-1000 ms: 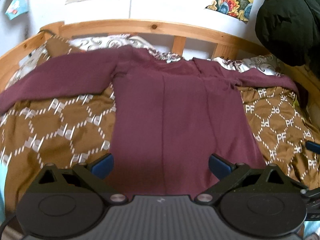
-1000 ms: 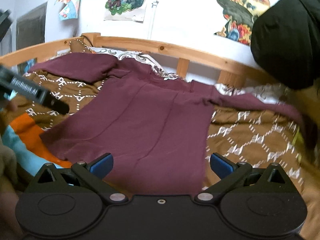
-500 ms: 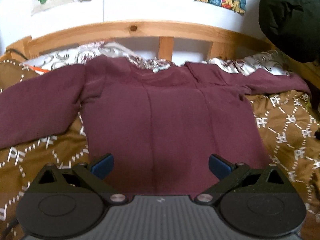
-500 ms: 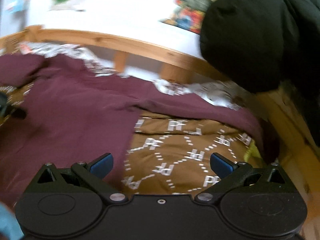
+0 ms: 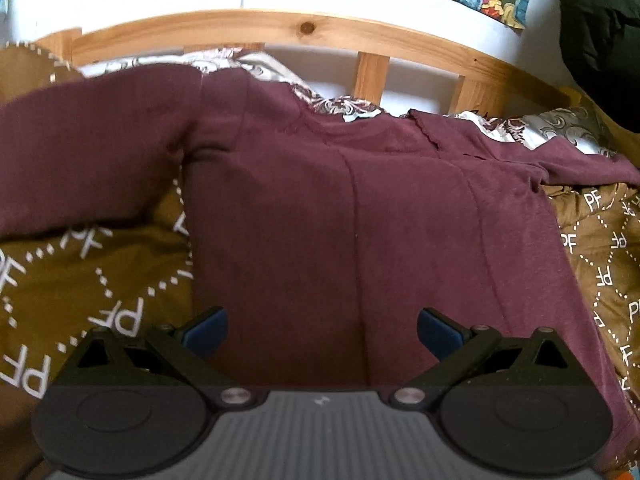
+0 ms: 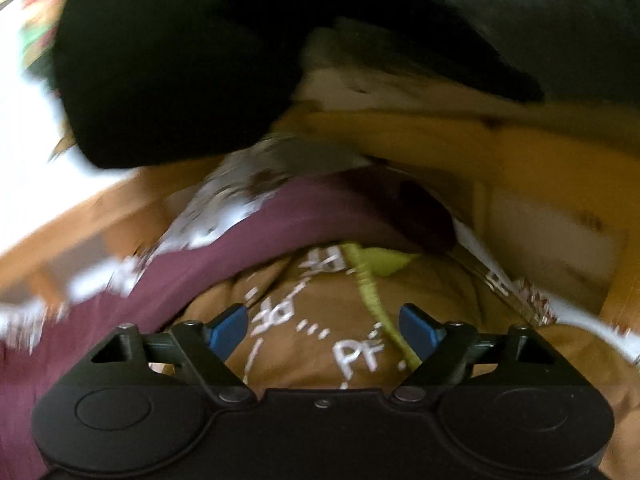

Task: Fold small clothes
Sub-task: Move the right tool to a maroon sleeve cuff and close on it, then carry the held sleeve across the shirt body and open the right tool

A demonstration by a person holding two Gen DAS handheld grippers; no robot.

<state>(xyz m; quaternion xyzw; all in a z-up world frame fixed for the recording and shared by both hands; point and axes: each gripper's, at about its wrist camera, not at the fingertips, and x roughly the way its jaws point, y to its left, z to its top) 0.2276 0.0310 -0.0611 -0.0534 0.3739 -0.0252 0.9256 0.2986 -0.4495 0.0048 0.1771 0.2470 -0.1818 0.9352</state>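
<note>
The left gripper (image 5: 322, 330) has its blue-tipped fingers (image 5: 206, 330) spread wide with nothing between them, poised over the lower body of the maroon long-sleeved top (image 5: 360, 220). That top lies flat on the brown patterned bedspread (image 5: 92, 280), neckline toward the wooden bed rail (image 5: 280, 26), one sleeve stretched out to the left and the other to the right. A white-and-brown patterned pillow (image 5: 340, 106) shows behind the collar, and a dark bundle (image 5: 600, 32) hangs at the upper right by the wall. The right gripper (image 6: 324, 330) has just been narrowing its fingers (image 6: 230, 328), yet they are released and grasp nothing; under them lies only bedspread with a yellow-green strip of cloth (image 6: 372, 292) crossing it. In this blurred, tilted view the end of the top's right sleeve (image 6: 280, 220) curves just beyond the fingers, apart from them.
</note>
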